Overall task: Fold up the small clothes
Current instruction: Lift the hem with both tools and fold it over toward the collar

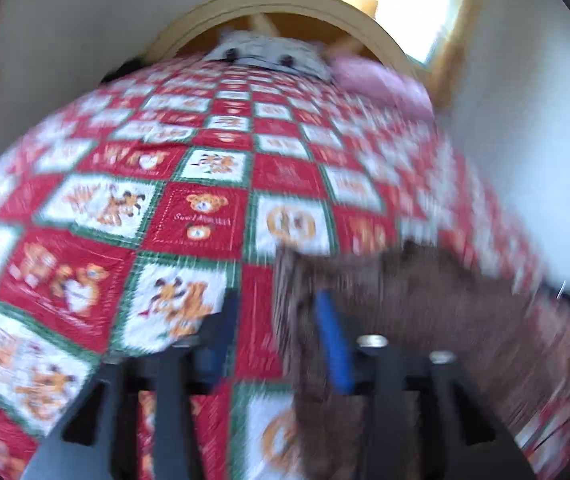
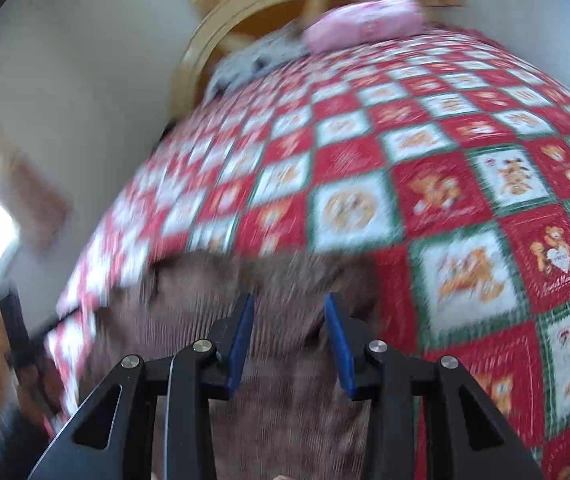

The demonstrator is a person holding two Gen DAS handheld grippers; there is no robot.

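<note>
A brown ribbed garment (image 1: 425, 312) lies on the red, white and green teddy-bear quilt (image 1: 201, 208). In the left wrist view its left edge sits at the right blue finger pad (image 1: 333, 344), with cloth draped over that finger. My left gripper (image 1: 277, 320) is open, its left finger over bare quilt. In the right wrist view the garment (image 2: 285, 400) spreads under and ahead of my right gripper (image 2: 289, 312), which is open with nothing between the pads. Both views are motion-blurred.
The quilt (image 2: 465, 184) covers a bed with a curved wooden headboard (image 1: 285, 4). A grey-white pillow (image 1: 269, 52) and a pink pillow (image 2: 365, 24) lie at the head. White walls flank the bed. The bed's left edge (image 2: 69, 312) drops beside the garment.
</note>
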